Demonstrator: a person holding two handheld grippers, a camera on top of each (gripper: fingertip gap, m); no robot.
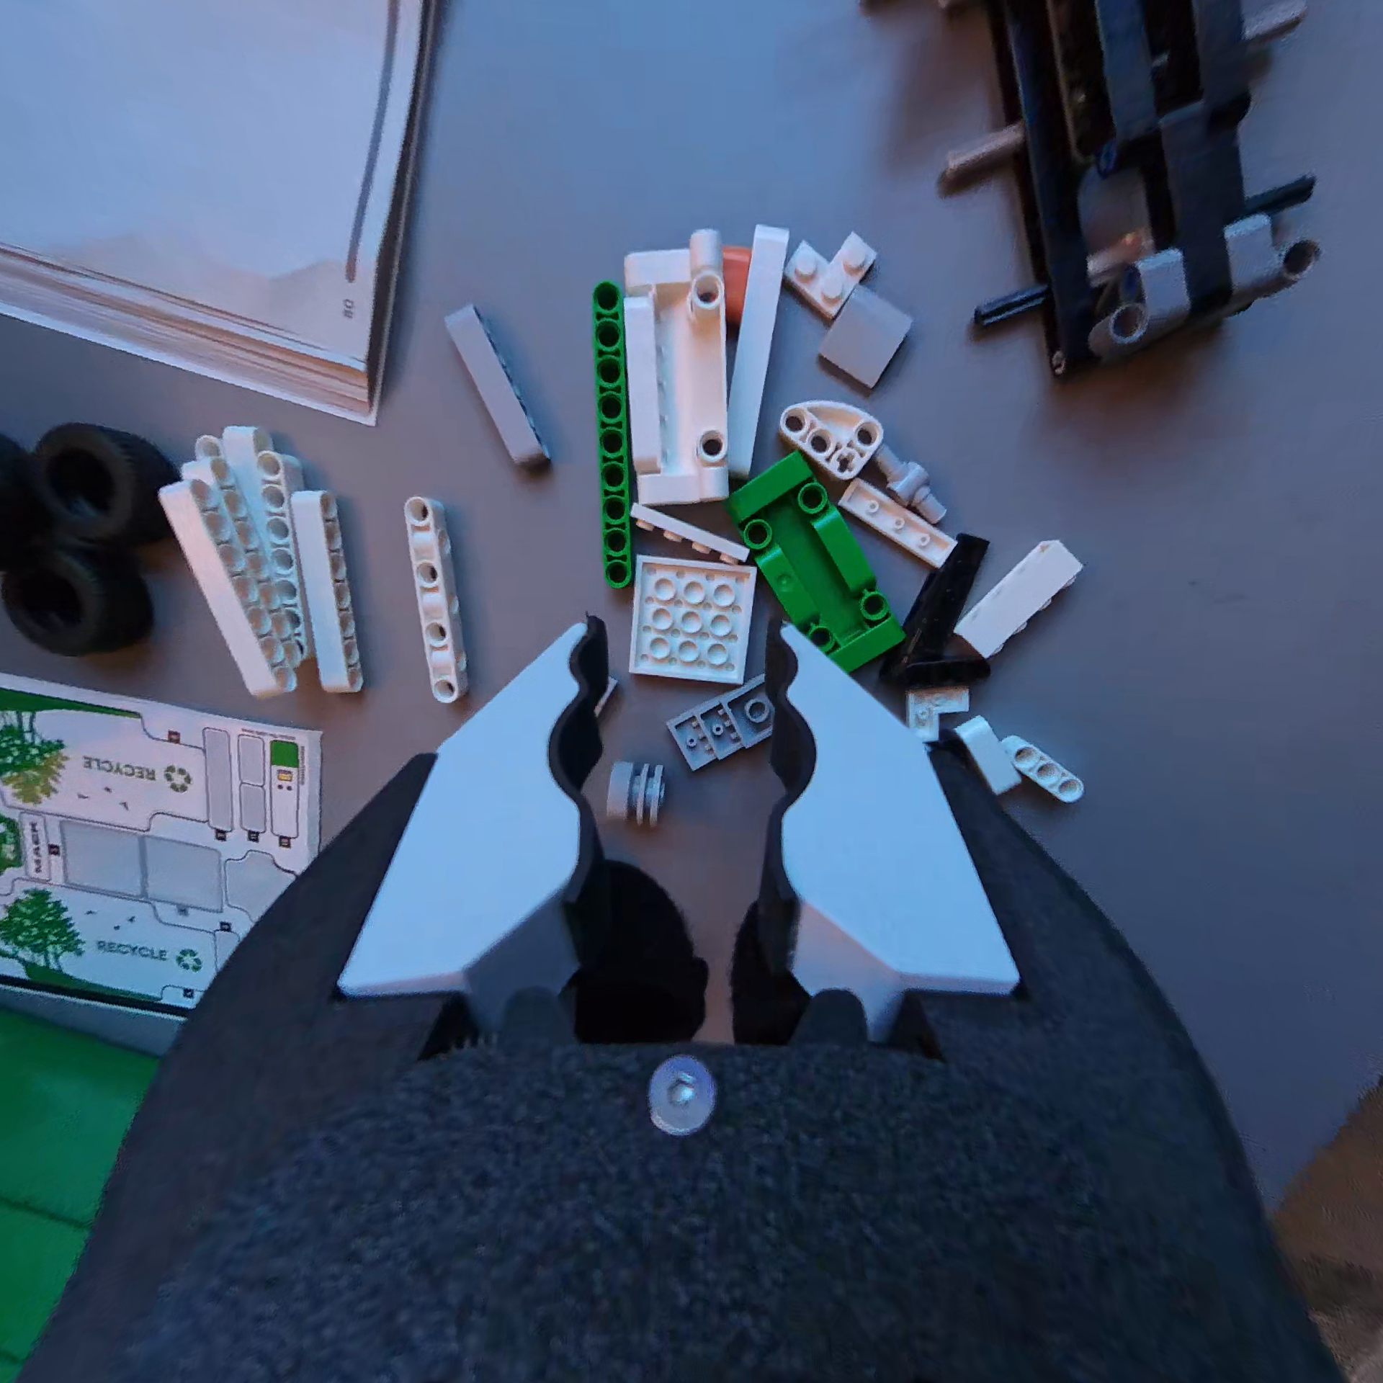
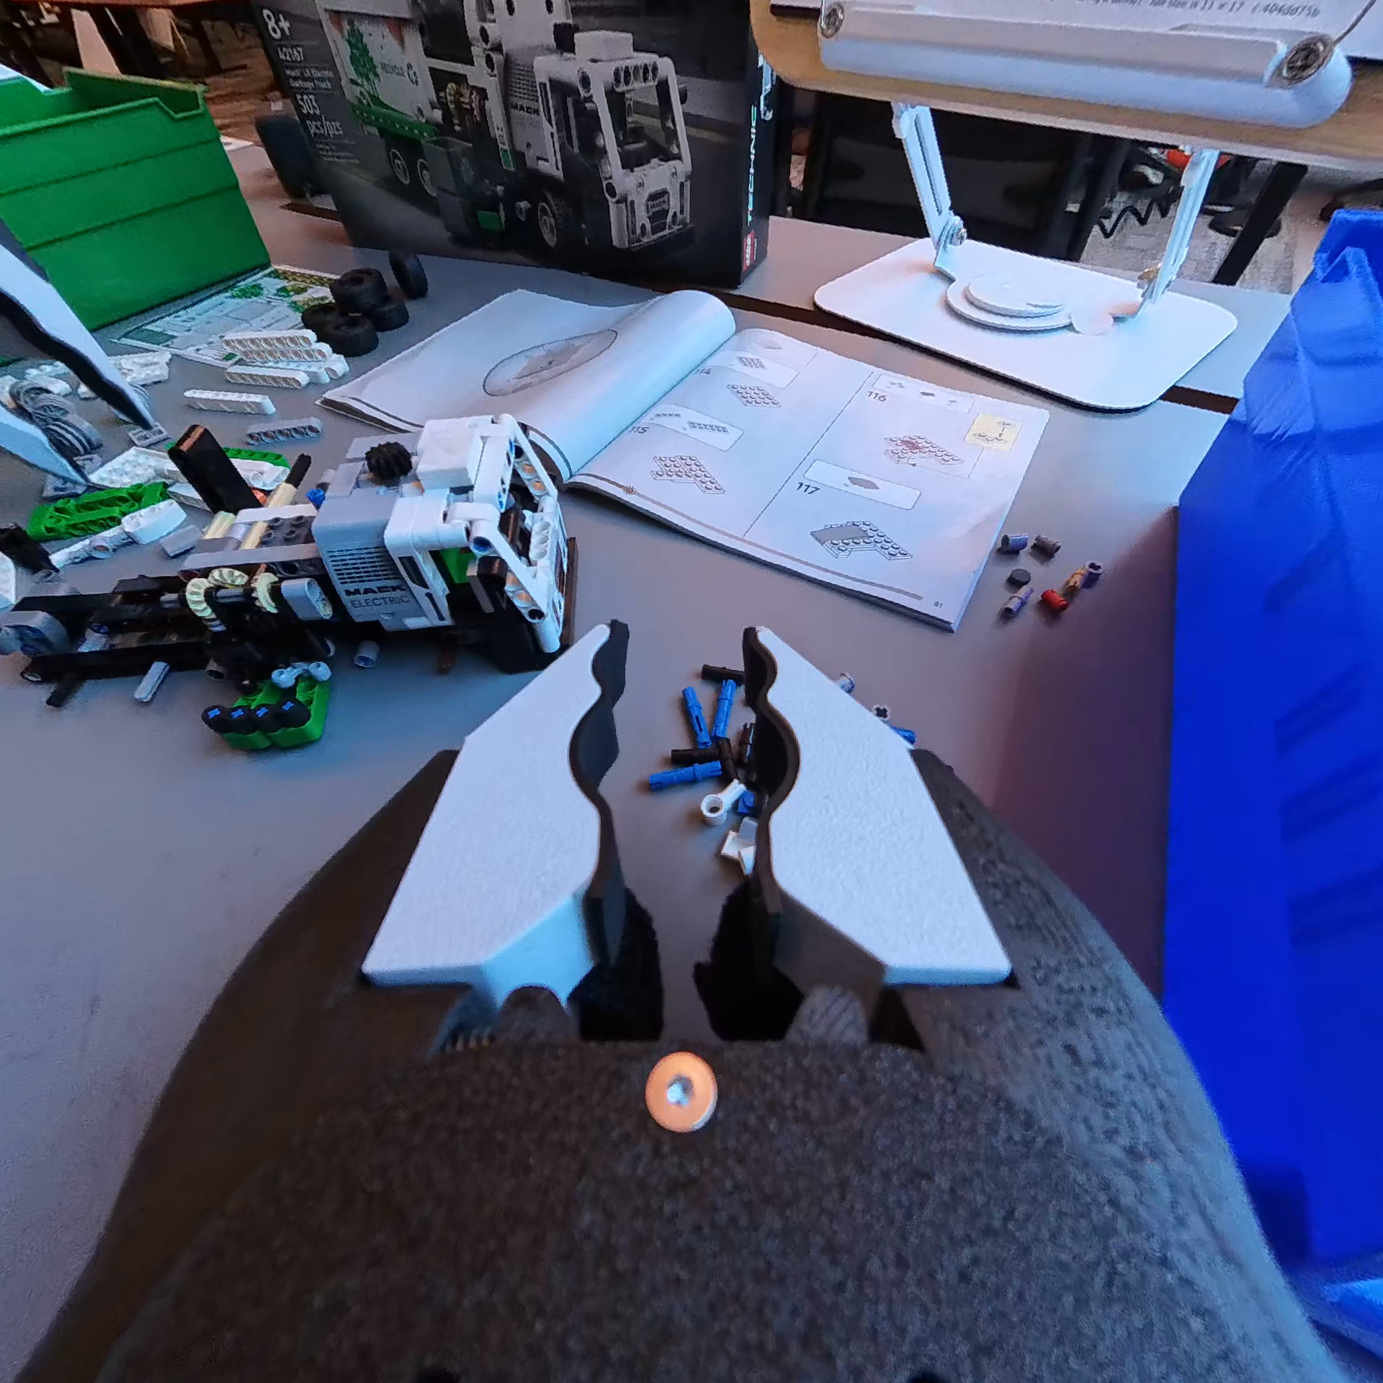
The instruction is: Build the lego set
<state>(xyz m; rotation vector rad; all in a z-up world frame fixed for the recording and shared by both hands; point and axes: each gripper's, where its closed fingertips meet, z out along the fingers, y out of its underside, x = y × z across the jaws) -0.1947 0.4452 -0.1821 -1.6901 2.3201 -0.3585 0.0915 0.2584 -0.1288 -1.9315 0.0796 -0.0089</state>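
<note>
In the left wrist view my left gripper (image 1: pixel 685 636) is open and empty, hovering over a pile of loose pieces on the grey table. A white square plate (image 1: pixel 690 620) lies just beyond its tips, a small grey plate (image 1: pixel 722 724) and a grey pulley (image 1: pixel 636 793) lie between the fingers. A green beam (image 1: pixel 610 434) and a green plate (image 1: pixel 817 561) lie beyond. In the right wrist view my right gripper (image 2: pixel 682 636) is open and empty above blue and black pins (image 2: pixel 703 737). The half-built truck (image 2: pixel 359 569) lies to its left.
The open instruction book (image 2: pixel 748 449) lies behind the truck, the set's box (image 2: pixel 539 127) and a white stand (image 2: pixel 1033 329) farther back. A blue bin (image 2: pixel 1287 711) stands at the right, a green bin (image 2: pixel 120 194) at the left. Black tyres (image 1: pixel 82 539), white beams (image 1: pixel 254 561) and a sticker sheet (image 1: pixel 150 831) lie left. Tip to tip, the grippers are about 35 cm apart.
</note>
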